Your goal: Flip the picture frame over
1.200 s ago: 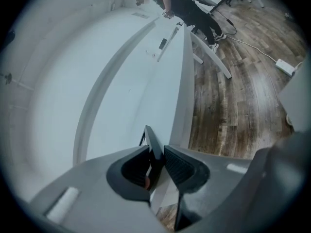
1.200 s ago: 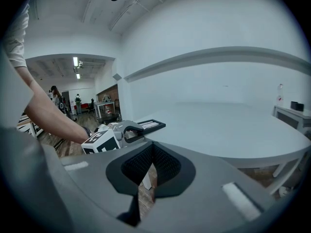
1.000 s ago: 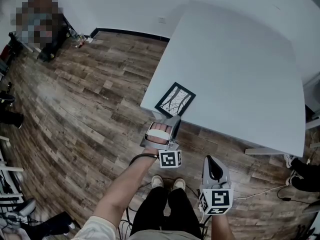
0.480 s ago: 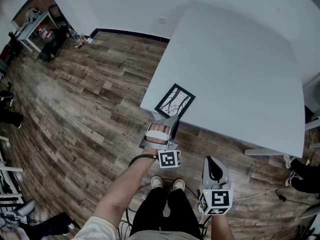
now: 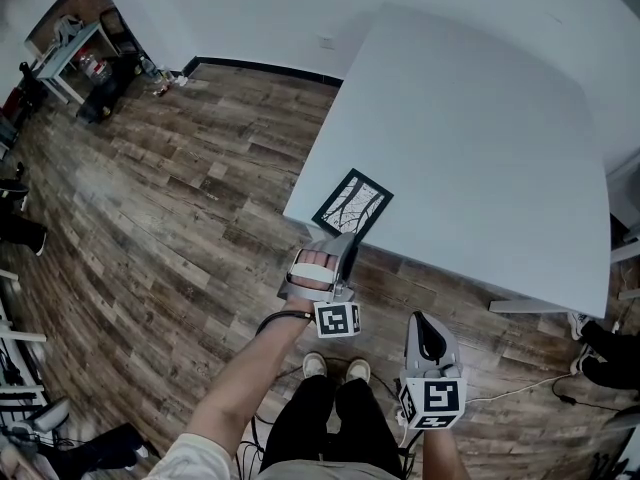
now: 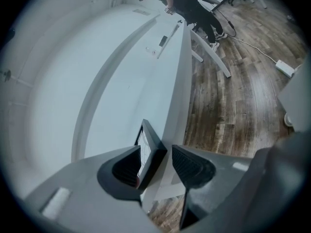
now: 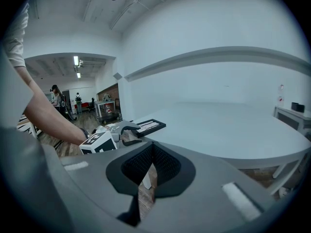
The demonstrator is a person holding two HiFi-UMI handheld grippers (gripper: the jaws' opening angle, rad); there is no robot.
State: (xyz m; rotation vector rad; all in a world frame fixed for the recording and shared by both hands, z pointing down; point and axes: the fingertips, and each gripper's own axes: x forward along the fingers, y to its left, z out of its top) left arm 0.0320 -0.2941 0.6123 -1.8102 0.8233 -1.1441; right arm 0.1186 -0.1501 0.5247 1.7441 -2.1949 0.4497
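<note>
In the head view we see the picture frame (image 5: 352, 204) lying picture-side up at the near left corner of the white bench (image 5: 470, 128), mid-view. The left gripper (image 5: 346, 239) reaches up to its lower edge. The right gripper (image 5: 425, 330) sits at lower right, over the wooden floor (image 5: 180, 198). In the left gripper view the fingers (image 6: 127, 165) stand parted around the frame's edge, one against it, the other just clear. In the right gripper view the fingers (image 7: 167, 166) are closed together on nothing.

This looks like an office or a lab room. A large white table (image 5: 470, 138) stands on wood-pattern floor (image 5: 150, 218). A cluttered desk (image 5: 68, 50) stands in the far corner.
</note>
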